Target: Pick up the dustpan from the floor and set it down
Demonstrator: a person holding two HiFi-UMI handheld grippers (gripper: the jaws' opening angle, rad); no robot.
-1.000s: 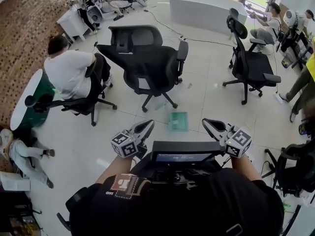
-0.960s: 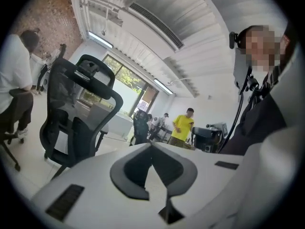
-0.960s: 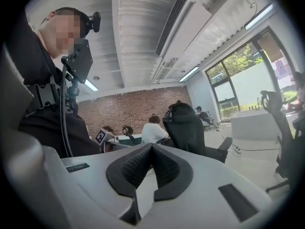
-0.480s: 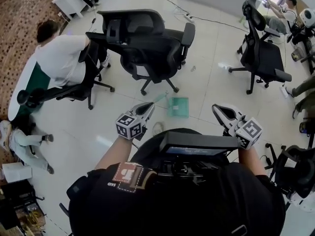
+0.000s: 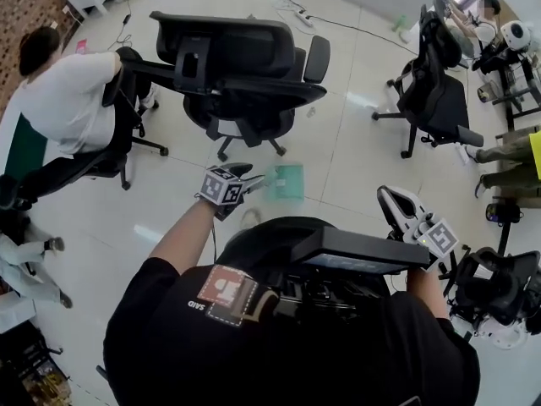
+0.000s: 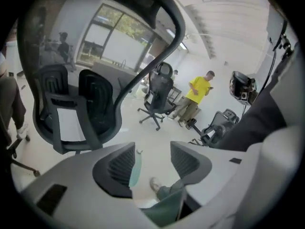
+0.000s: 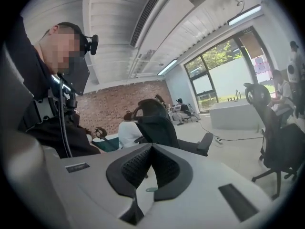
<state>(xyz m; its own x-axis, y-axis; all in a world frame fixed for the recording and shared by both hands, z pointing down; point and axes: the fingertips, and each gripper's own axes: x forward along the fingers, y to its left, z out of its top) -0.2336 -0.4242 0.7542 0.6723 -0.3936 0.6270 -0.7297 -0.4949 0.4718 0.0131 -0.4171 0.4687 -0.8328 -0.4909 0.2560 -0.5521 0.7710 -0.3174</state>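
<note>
The dustpan (image 5: 284, 182) is a flat pale-green pan lying on the white tiled floor in front of me. My left gripper (image 5: 251, 181) reaches down just left of it; its jaws have just been opening and stand open with nothing pressed between them. In the left gripper view the dustpan (image 6: 135, 169) shows edge-on in the gap, close to the left pad (image 6: 119, 166). My left gripper (image 6: 151, 163) is still above the floor. My right gripper (image 5: 391, 201) hangs off to the right, away from the pan. In its own view the right gripper (image 7: 151, 149) is shut and empty.
A black office chair (image 5: 237, 66) stands just beyond the dustpan. A person in a white shirt (image 5: 63, 91) sits at the left and another chair (image 5: 431, 100) stands at the right. My own shoe (image 6: 155, 185) is near the pan. A person in yellow (image 6: 199, 89) stands farther off.
The left gripper has gone forward and down to the dustpan's left side and its jaws have opened. The right gripper has drifted right and lower in the head view.
</note>
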